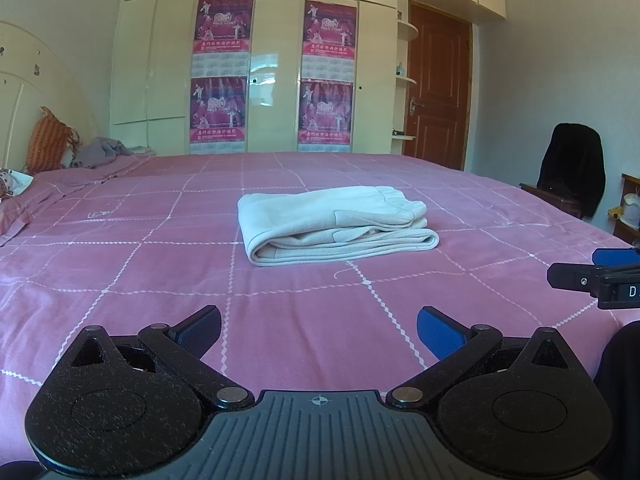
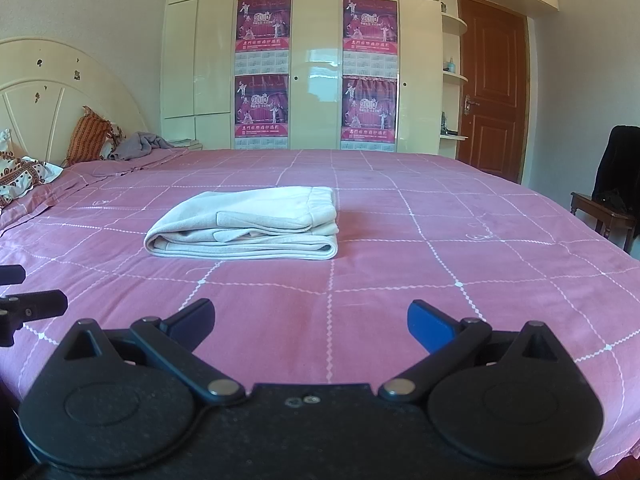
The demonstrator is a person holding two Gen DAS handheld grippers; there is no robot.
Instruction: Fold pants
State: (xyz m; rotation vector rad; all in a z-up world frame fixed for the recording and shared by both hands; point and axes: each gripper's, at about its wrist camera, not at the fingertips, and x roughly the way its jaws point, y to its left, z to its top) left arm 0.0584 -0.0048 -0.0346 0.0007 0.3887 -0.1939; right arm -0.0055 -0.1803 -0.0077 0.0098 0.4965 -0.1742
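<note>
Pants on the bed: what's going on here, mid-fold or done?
The cream pants lie folded in a compact stack on the pink checked bedspread, so the fold looks done. Nothing is handling them: the left gripper and the right gripper are both open and empty, held back above the near part of the bed, well short of the stack. The waistband end lies on top, toward the right of the stack in both wrist views.
</note>
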